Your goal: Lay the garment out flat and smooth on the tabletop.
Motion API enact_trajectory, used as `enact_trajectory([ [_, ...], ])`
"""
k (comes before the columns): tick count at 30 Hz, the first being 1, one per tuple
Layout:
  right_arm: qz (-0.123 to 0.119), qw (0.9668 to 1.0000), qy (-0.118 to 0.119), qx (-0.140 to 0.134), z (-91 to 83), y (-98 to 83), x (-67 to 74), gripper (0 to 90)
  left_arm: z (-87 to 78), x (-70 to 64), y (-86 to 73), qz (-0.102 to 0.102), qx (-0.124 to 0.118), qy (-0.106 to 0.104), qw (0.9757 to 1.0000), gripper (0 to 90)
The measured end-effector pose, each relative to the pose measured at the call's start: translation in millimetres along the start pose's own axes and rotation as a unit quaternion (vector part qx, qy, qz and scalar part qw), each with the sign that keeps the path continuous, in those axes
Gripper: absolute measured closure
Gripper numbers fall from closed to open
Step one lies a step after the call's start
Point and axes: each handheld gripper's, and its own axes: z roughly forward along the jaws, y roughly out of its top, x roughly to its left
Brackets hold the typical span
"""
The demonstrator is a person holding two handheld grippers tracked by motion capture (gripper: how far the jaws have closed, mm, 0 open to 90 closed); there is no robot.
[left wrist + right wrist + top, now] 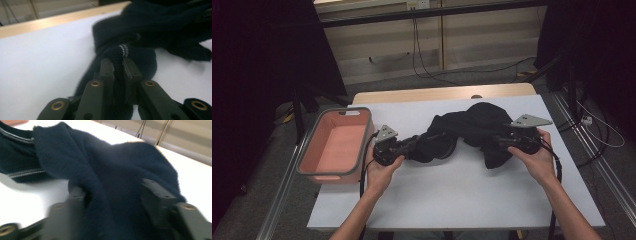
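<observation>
Dark fabric is stretching across the middle of the high view: a black sweater (472,131) is lying on the white table (452,195), its long axis running left to right between the two hands. The left gripper (408,146) is sitting at the sweater's left end, and in the left gripper view its jaws are clenching a ribbed cuff with a pale stripe (119,53), the cloth pinched tight between them. The right gripper (498,141) is sitting at the sweater's right side; in the right gripper view its jaws are standing apart with a thick fold of cloth (112,195) lying between them, and they are not pressing it together, so that side is looking released. The bulk of the sweater is bunching toward the upper centre of the high view, nearer the right hand than the left. A pink bin (337,145) is standing just beside the left hand at the left edge of the table. Bare table is lying open toward the bottom of the frame, giving both hands room for spreading or pulling the sweater.
</observation>
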Motion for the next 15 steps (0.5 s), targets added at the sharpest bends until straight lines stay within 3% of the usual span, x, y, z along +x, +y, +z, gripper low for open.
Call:
enact_trajectory([
  [3,-0.003,0.9999,-0.004,0.015,8.7,-5.1,2.1,25.6,5.9,-5.3,-1.6,0.009,0.010,-0.013,0.9998,71.2],
  [5,-0.005,0.9997,0.000,0.022,12.3,-7.6,3.0,20.0,7.4,-8.2,-1.2,0.019,0.015,-0.016,0.9996,53.9],
  [9,-0.018,0.9990,0.003,0.041,20.0,-10.5,6.9,12.1,1.9,-7.5,4.1,0.008,0.001,-0.025,0.9997,40.0],
  [12,-0.021,0.9979,-0.009,0.060,29.0,-14.8,6.5,10.3,-2.0,-5.0,6.0,0.005,-0.006,-0.015,0.9999,35.7],
  [15,-0.031,0.9970,-0.018,0.068,34.7,-18.2,7.1,7.5,3.4,0.9,2.6,0.011,0.017,0.017,0.9996,30.2],
])
